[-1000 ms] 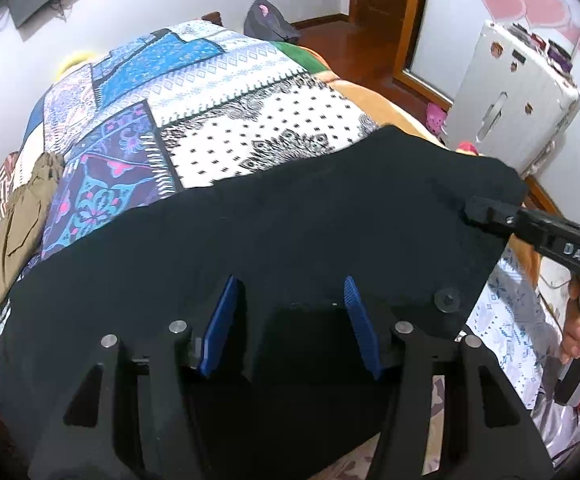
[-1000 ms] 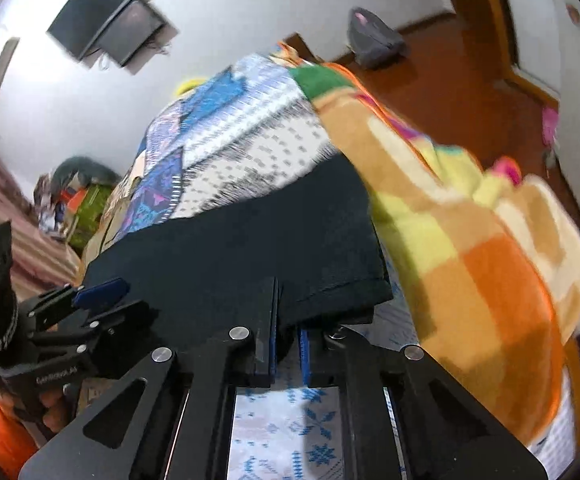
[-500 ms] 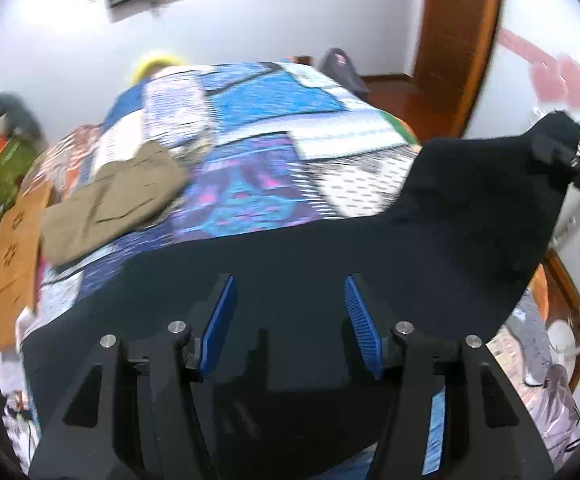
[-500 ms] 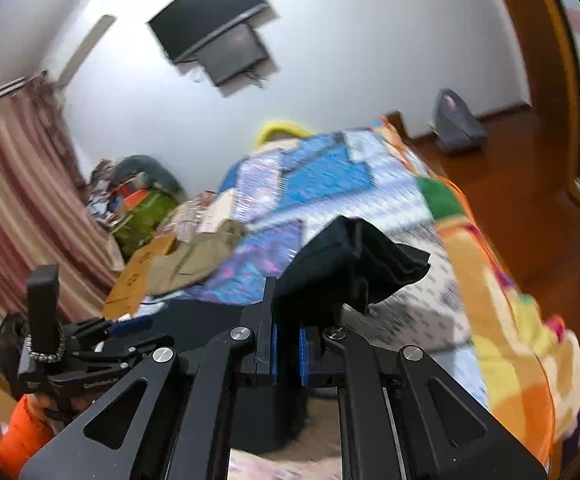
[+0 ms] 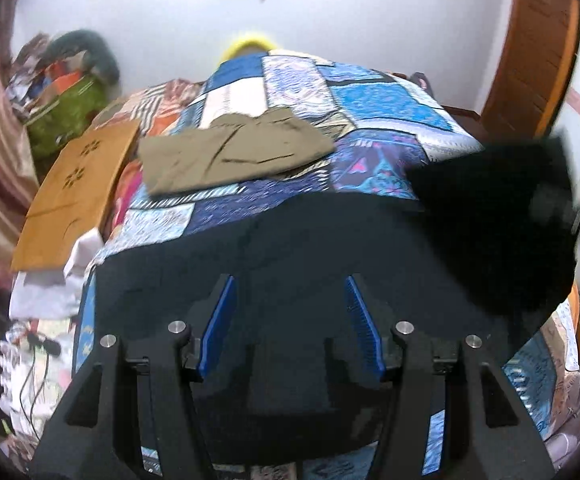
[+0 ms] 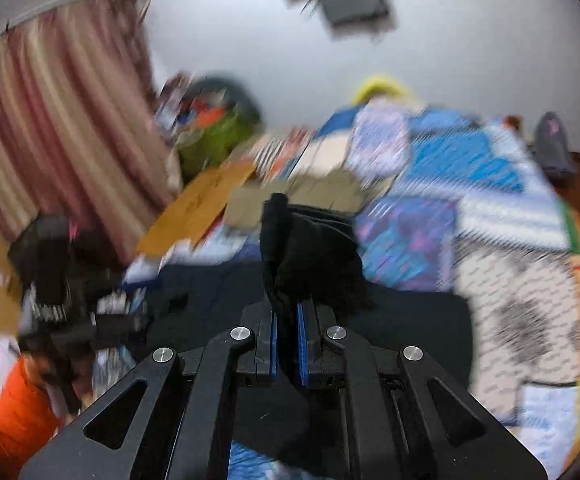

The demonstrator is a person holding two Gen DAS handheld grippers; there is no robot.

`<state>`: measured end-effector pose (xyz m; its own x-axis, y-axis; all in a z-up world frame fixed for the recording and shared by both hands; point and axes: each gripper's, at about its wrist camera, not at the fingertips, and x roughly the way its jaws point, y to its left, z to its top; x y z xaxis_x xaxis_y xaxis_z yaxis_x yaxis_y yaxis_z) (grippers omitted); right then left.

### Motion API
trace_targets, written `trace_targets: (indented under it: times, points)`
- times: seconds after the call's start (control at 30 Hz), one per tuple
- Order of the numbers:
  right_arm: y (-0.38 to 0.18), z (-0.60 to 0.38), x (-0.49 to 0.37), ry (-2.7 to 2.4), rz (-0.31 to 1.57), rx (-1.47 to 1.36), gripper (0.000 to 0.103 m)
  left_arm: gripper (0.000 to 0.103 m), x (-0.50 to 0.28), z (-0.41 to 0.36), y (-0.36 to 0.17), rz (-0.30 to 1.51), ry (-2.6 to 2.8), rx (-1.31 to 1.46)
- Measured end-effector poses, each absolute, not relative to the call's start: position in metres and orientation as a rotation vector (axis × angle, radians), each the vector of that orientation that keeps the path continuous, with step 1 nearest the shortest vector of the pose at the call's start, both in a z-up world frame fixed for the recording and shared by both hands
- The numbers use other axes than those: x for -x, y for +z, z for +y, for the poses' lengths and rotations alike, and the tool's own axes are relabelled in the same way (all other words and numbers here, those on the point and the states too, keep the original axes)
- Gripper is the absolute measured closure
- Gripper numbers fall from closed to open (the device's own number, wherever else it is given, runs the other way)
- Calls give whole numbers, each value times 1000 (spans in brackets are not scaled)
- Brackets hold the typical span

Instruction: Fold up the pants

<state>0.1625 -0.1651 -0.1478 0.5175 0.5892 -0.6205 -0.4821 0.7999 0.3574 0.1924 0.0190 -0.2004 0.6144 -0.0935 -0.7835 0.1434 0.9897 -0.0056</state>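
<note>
Black pants [image 5: 298, 264] lie spread over the near part of the bed [image 5: 390, 104], which carries a patchwork cover. Right gripper [image 6: 286, 332] is closed tight on a bunched corner of the pants and holds this fold lifted above the flat cloth. Left gripper [image 5: 290, 324] has its blue pads [image 5: 220, 320] well apart, with dark cloth seen between them; whether the pads press on the cloth I cannot tell. Folded khaki trousers [image 5: 234, 152] rest farther back on the bed, and a brown cardboard sheet [image 5: 78, 188] lies at the bed's left edge.
</note>
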Motion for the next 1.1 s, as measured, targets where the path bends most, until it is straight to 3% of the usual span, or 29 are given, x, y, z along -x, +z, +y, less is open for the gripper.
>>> trace_targets:
  times: [0.17,0.37,0.67,0.7,0.77,0.83,0.97,1.1]
  points:
    - [-195,-121,-145,702,938,10,91,47,-184,36,-207,914,-113,-19]
    - [-193,-126,-137,749,988,-7,66,47,-183,26,-203,901,-139,5]
    - [-156,-176,-147,629,833,24,66,48,-191,-28,-196,884,-239,-9]
    - [-160,-182,-152,598,836,40,66,50,-193,-34,-198,890,-251,-11]
    - [-170,-190,-160,559,863,45,66,68,-196,-51,-205,911,-287,-22]
    - [-187,-200,-165,533,910,32,70,79,-202,-69,-215,948,-326,-34]
    - [-209,-217,-162,528,955,16,79,80,-207,-93,-237,1009,-400,-50]
    - [-202,-227,-157,528,965,8,80,80,-208,-102,-262,1024,-367,-126]
